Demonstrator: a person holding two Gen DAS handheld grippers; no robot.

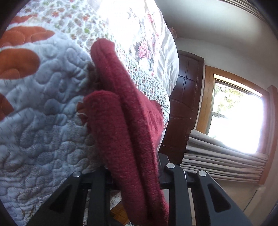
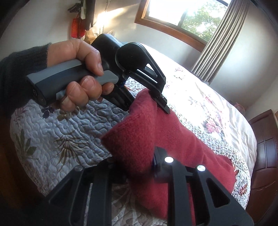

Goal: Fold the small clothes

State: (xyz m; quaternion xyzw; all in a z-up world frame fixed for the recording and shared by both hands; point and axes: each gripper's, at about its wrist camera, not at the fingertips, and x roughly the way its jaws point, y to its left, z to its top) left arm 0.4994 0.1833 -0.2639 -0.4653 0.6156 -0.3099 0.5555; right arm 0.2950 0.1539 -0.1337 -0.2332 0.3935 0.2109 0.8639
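Up close, two grippers work on one red garment. The left gripper (image 2: 147, 97), seen from the right wrist camera, is clamped on an upper edge of the garment (image 2: 156, 135), its black fingers pinched into the fleece. One hand (image 2: 81, 69) in a dark sleeve (image 2: 19, 73) squeezes its grey handle. The right gripper (image 2: 139, 166) is closed on the near edge of the same garment, the cloth bunched between its two black fingers.

From the left wrist camera, the left gripper (image 1: 133, 170) has the garment (image 1: 125, 121) running straight up out of its closed fingers, in thick folds that hide the tips. The cloth is held raised, with its far end trailing down onto the bed.

Only one piece of clothing shows. It lies on one bed, covered by a grey quilt (image 2: 69, 125) stitched in pebble shapes with leaf prints, and beyond that a white floral cover (image 2: 199, 97) lit hard by sun. Orange patches (image 1: 19, 59) show on the quilt in the left view.

Around the bed: one wood-framed window (image 2: 182, 15), a beige curtain (image 2: 219, 41), a dark wooden headboard (image 2: 265, 153), pale walls, and some things hanging on the far wall (image 2: 78, 26).
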